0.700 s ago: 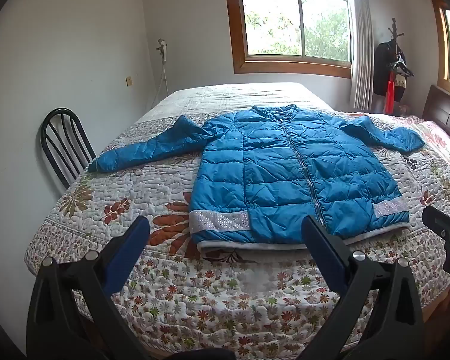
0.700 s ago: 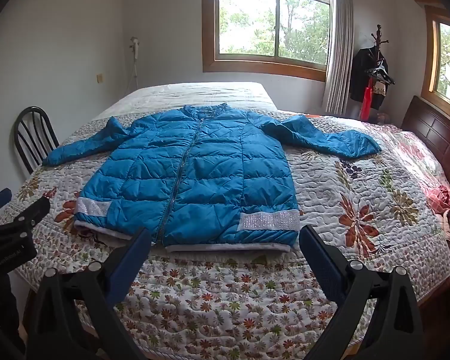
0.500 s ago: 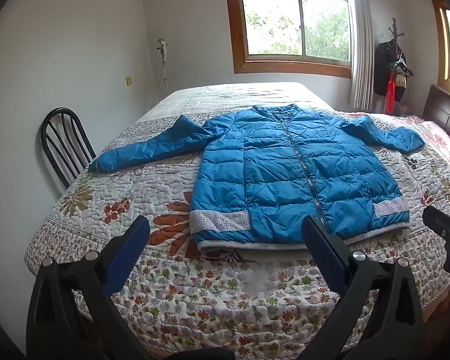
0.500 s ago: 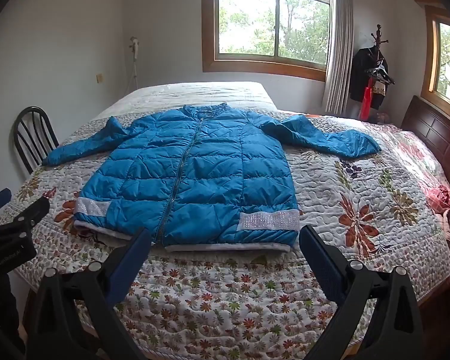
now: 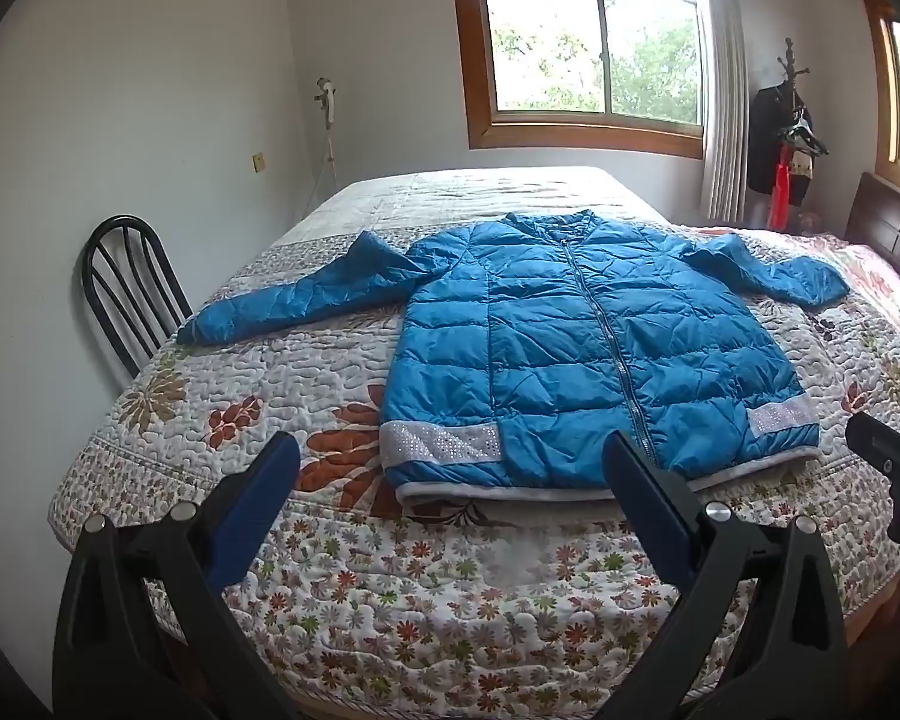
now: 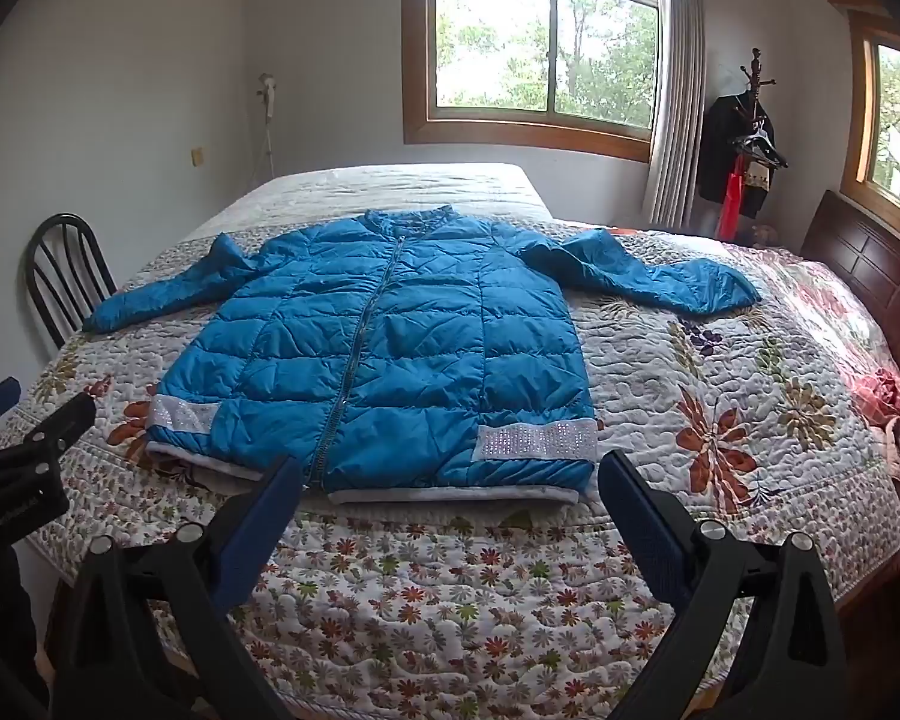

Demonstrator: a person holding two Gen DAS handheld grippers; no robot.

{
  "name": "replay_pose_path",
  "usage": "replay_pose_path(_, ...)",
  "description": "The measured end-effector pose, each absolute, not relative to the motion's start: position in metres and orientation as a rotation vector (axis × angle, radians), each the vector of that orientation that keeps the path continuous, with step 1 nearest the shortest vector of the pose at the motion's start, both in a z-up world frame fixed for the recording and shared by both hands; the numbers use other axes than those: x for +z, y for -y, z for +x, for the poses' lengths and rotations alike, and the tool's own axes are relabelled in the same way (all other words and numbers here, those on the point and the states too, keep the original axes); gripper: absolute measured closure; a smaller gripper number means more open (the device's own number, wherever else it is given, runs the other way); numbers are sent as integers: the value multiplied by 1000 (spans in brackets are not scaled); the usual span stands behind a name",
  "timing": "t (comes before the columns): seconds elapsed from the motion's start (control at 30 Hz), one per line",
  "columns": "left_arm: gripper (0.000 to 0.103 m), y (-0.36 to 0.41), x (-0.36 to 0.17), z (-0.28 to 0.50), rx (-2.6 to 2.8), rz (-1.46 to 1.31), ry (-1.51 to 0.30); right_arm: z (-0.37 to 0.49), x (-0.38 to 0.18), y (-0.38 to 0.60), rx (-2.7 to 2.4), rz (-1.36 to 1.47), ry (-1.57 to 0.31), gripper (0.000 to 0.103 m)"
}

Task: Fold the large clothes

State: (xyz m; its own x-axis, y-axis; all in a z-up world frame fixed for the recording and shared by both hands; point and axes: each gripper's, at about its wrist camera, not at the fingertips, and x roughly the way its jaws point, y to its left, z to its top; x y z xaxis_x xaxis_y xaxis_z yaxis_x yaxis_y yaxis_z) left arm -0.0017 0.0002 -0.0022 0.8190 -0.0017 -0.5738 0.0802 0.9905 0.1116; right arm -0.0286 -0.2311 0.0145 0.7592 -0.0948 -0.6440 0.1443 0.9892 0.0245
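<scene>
Blue jacket (image 5: 594, 354) spread flat, zipped, front up, on the quilted bed (image 5: 222, 372), sleeves out to both sides, hem toward the cameras. Left gripper (image 5: 450, 468) spread wide, empty, short of the hem. Right gripper (image 6: 450, 474) likewise released, holding nothing. Only in the left view: the full chair (image 5: 126, 294) beside the bed. Only in the right view: red cloth (image 6: 888, 402) near the headboard (image 6: 870, 258), more of the side window (image 6: 894, 120).

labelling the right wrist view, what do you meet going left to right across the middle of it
black chair → jacket's left-hand sleeve → jacket zip → jacket's right-hand sleeve → dark wooden headboard
</scene>
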Motion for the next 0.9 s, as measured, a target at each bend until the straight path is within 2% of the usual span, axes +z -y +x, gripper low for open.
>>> replay_pose_path(0.9, 3, 1, 0, 0, -41, 128, -612, -27, 15, 231, -128, 72, -697, 4)
